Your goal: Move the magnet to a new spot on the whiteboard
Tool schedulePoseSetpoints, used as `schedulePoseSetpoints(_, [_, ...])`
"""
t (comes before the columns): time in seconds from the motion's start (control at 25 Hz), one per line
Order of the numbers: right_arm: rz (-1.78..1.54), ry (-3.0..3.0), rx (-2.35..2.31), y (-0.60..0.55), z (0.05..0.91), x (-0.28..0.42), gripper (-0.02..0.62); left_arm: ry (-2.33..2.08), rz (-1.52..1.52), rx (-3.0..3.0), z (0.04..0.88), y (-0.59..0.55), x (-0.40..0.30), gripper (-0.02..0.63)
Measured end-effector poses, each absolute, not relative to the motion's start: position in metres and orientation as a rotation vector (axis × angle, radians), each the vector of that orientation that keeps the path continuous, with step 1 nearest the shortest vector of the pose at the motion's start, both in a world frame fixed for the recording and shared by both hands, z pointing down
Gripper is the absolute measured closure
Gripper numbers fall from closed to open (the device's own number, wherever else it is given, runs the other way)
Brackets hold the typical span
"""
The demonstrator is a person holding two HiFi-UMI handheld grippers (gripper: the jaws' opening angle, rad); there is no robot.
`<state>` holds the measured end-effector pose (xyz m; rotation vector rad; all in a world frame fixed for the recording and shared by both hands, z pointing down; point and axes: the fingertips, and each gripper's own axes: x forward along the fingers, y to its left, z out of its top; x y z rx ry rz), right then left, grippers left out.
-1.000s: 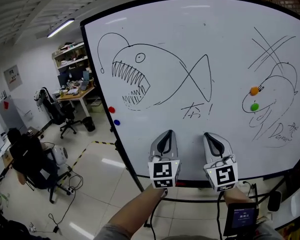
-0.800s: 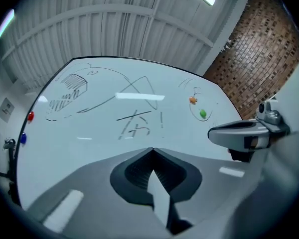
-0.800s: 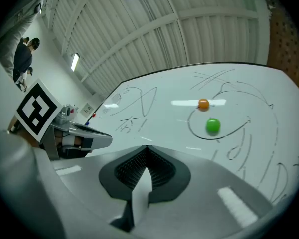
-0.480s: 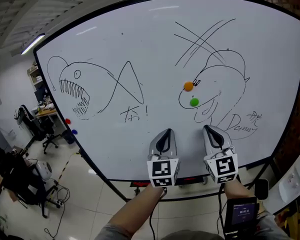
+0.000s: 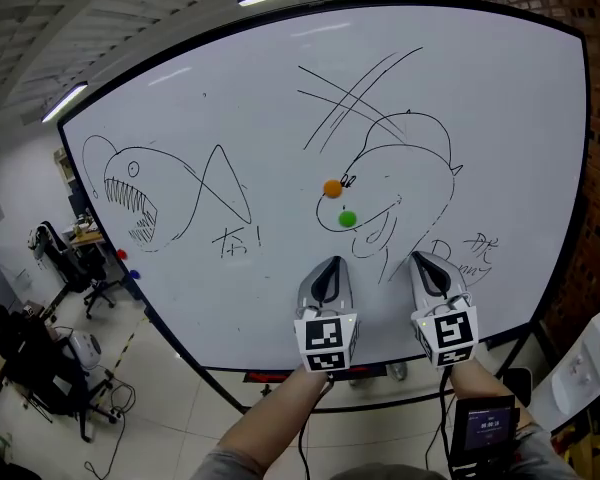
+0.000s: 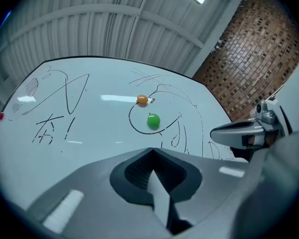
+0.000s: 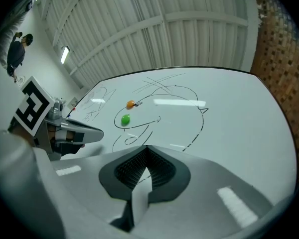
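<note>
- Step in hand, as far as I can judge: the approach. Nothing has been picked up yet. My left claw [image 5: 327, 268] and right claw [image 5: 427, 265] both hang side by side in front of the bottom edge of the big white whiteboard on its stand [image 5: 480, 118].
- Both claws are clenched with nothing in them. Each claw's own view shows the jaws meeting at the tip.
- The task just says "the magnet", but there are a few of them. A round orange magnet [image 5: 332, 188] sits near the middle of the board, and a round green magnet [image 5: 348, 218] is just below it and a touch right, close but not touching.
- Both sit on the head of the black marker creature drawing [image 5: 400, 168], above my left claw.
- A small red magnet [image 5: 121, 255] and a small blue magnet [image 5: 132, 277] sit low by the left edge. My guess is it's one of the middle pair, since they're the closest.
- Next move, I reckon: release one claw, bring it up to the magnet, pinch the rim, then pull it off and park it on bare board. The upper right corner looks free.
- Writing: a scrawled signature [image 5: 475, 253] near the bottom right, maybe "Danny", half hidden behind my right claw.
- There are also a couple of hand-drawn characters with an exclamation mark [image 5: 235, 238] by the tail of the toothy fish sketch [image 5: 140, 193]. I can't read them properly.
</note>
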<state>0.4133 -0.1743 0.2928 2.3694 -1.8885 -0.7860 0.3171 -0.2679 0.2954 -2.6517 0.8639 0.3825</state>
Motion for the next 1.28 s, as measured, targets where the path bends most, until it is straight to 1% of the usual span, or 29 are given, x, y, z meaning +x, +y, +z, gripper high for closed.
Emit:
schedulePoseSetpoints(0.2, [-0.79, -1.909, 2.403, -0.16, 0.288, 0.43, 0.588, 0.9, 0.443, -2.578, 0.262, -0.26, 0.326, 0.597])
schedulePoseSetpoints(0.36, [-0.785, -1.93, 2.413, -0.152, 0.286, 0.439, 0.566, 0.902, 0.441, -2.521, 0.238, -0.257, 0.34, 0.501])
schedulePoseSetpoints(0.48, [-0.802, -1.928, 2.414, -0.144, 0.284, 0.441, 0.575, 0.939, 0.427, -2.479, 0.23, -0.256, 0.347, 0.468])
schedulePoseSetpoints(0.56, [-0.816, -1.914, 2.416, -0.139, 0.283, 0.445, 0.588, 0.985, 0.41, -2.448, 0.229, -0.259, 0.35, 0.468])
schedulePoseSetpoints(0.72, [-0.816, -1.91, 2.417, -0.133, 0.282, 0.447, 0.589, 1.063, 0.371, -2.402, 0.228, -0.265, 0.352, 0.468])
schedulePoseSetpoints(1.0, [-0.793, -1.915, 2.413, -0.134, 0.286, 0.447, 0.589, 1.046, 0.369, -2.427, 0.228, -0.265, 0.349, 0.483])
schedulePoseSetpoints(1.28, [-0.77, -1.966, 2.374, -0.155, 0.292, 0.427, 0.589, 1.046, 0.345, -2.475, 0.24, -0.28, 0.328, 0.483])
